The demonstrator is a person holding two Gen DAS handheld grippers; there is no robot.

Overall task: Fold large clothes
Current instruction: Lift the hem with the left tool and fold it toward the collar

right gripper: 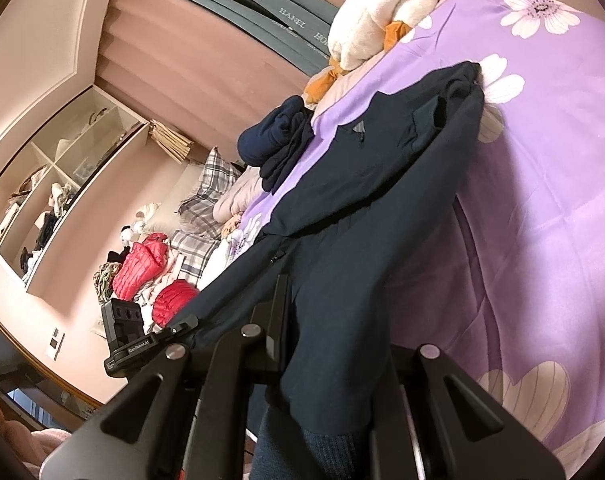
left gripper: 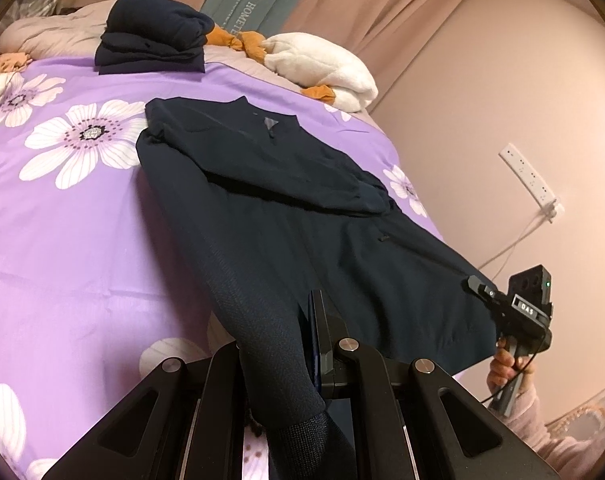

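We grip the navy jacket [left gripper: 286, 208] hem with both tongs, left tongs [left gripper: 302, 344] and right tongs [right gripper: 298, 336] clamped on cloth, lifting it off the bed [left gripper: 82, 240] taut, likely to fold upward.

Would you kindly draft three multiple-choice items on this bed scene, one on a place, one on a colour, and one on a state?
1. Where does the folded dark pile sit?
A. far end of the bed
B. on the floor
C. inside the shelf

2. What colour is the floral bedsheet?
A. green
B. purple
C. grey

3. How is the navy jacket held?
A. by neither gripper
B. by the left gripper only
C. by both grippers at its hem

Answers: A, the folded dark pile lies beyond the collar; B, the bedsheet is purple with white flowers; C, the left gripper and right gripper both clamp the navy jacket.
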